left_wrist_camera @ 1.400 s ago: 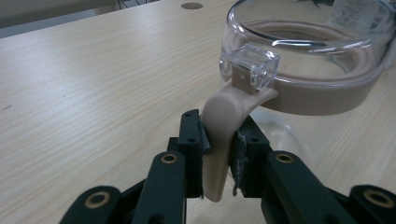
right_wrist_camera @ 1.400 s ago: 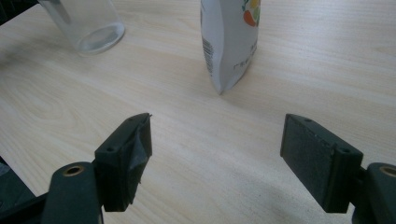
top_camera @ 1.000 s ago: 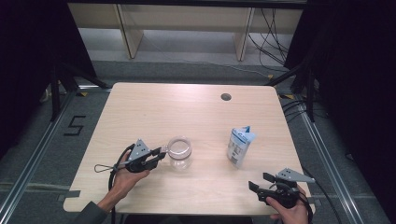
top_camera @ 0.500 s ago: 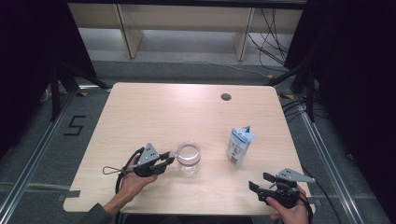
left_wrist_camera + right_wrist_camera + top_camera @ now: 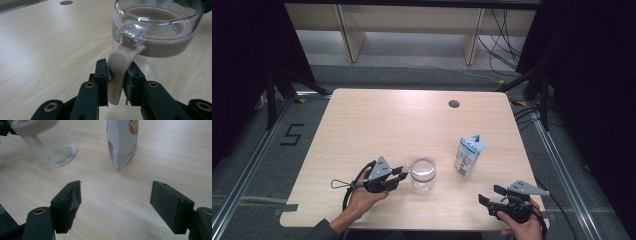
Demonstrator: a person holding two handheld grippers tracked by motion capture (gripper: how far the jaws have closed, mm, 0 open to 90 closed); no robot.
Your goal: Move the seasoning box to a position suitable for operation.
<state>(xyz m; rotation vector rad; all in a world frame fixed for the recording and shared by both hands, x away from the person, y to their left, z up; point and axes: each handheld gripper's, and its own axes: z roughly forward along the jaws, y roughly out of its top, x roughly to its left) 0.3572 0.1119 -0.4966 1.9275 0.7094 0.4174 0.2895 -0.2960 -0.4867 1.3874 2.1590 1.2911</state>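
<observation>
A clear jar (image 5: 423, 172) with a beige sealing ring stands near the front middle of the wooden table (image 5: 387, 120). My left gripper (image 5: 401, 174) is shut on the jar's beige clasp (image 5: 119, 72), just left of the jar (image 5: 160, 27). A white printed pouch (image 5: 469, 156) stands upright to the jar's right. My right gripper (image 5: 490, 194) rests at the front right corner, open, with nothing between its jaws. In the right gripper view (image 5: 116, 205) the pouch (image 5: 122, 142) is ahead and the jar (image 5: 47, 145) is at the upper left.
A round cable hole (image 5: 454, 104) sits at the table's back right. The table's front edge runs just below both hands. Wooden shelving legs (image 5: 347, 30) and cables lie on the floor behind, with a taped "5" (image 5: 292, 134) at the left.
My left gripper has slid to the right and slightly nearer the front edge, taking the jar with it by the clasp. The right gripper and pouch have not moved.
</observation>
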